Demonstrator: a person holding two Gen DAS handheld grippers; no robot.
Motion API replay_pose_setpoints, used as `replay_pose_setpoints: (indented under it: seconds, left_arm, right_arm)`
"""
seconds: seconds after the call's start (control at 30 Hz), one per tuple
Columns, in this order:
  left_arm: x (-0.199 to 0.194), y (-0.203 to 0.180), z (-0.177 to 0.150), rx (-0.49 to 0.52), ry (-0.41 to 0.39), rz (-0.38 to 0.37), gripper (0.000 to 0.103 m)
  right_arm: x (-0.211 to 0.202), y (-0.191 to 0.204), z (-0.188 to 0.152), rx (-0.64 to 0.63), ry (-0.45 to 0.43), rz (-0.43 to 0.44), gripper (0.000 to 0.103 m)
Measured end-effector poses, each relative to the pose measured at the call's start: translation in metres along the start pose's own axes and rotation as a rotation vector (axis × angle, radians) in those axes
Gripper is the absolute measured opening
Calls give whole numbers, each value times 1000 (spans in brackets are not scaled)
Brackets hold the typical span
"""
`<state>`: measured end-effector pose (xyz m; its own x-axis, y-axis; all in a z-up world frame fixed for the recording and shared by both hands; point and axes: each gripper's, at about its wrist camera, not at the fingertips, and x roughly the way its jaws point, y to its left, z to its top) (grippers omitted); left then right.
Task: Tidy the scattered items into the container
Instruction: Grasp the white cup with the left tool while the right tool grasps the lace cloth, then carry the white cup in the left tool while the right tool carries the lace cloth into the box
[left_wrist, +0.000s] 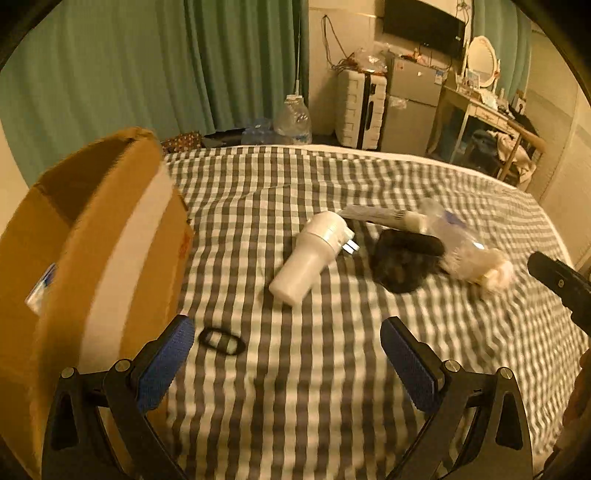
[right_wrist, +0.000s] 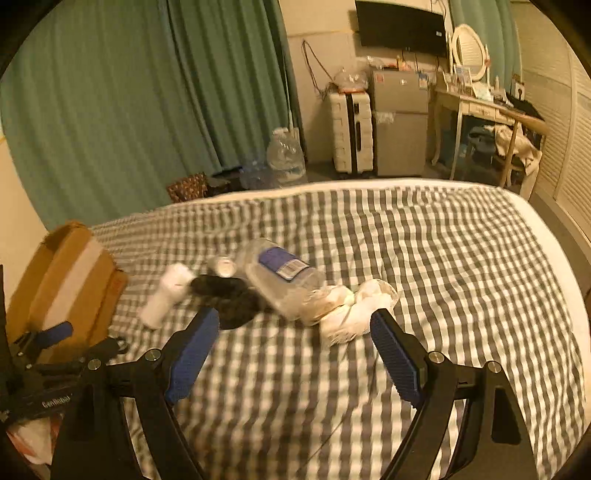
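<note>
A cardboard box (left_wrist: 92, 236) stands open at the left of the checked bed; the right wrist view has the box (right_wrist: 70, 284) at its far left. On the bedspread lie a white plug-in device (left_wrist: 314, 254), a black hair tie (left_wrist: 221, 341), a dark cloth lump (left_wrist: 402, 264), a clear plastic bottle (right_wrist: 284, 280) with a blue label, and a white net bag (right_wrist: 354, 310). My left gripper (left_wrist: 288, 341) is open above the bed, the hair tie just inside its left finger. My right gripper (right_wrist: 295, 330) is open and empty, short of the bottle and bag.
The bed (right_wrist: 443, 277) has a grey and white checked cover. Beyond its far edge are green curtains (left_wrist: 129, 74), a large water jug (left_wrist: 293, 120), a white suitcase (left_wrist: 360, 110), a small fridge (left_wrist: 413, 107) and a dressing table (left_wrist: 487, 110) with a chair.
</note>
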<state>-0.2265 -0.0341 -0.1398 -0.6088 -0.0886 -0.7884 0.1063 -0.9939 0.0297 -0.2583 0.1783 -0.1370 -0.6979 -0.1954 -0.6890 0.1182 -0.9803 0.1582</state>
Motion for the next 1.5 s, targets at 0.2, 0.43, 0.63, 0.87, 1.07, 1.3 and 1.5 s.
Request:
replay_pose_setpoints:
  seconds: [0.2, 0.43, 0.63, 0.87, 1.07, 1.3, 1.5]
  left_arm:
    - [52, -10, 14, 25, 18, 24, 103]
    - [98, -15, 16, 17, 74, 41, 103]
    - [105, -5, 10, -53, 80, -31, 86]
    - [78, -10, 5, 16, 98, -92, 32]
    - [41, 3, -24, -46, 136, -138, 32]
    - [-21, 9, -47, -55, 107, -188, 32]
    - [-77, 15, -29, -44, 17, -209, 32]
  right_arm:
    - [54, -25, -8, 55, 93, -44, 84]
    - [80, -28, -8, 35, 129, -59, 84]
    - [93, -32, -23, 41, 209, -56, 46]
    - [63, -50, -33, 159, 172, -42, 16]
    - [18, -41, -39, 187, 131, -14, 16]
    - [-21, -14, -37, 157, 95, 40, 16]
    - [-55, 22, -42, 100, 73, 72, 16]
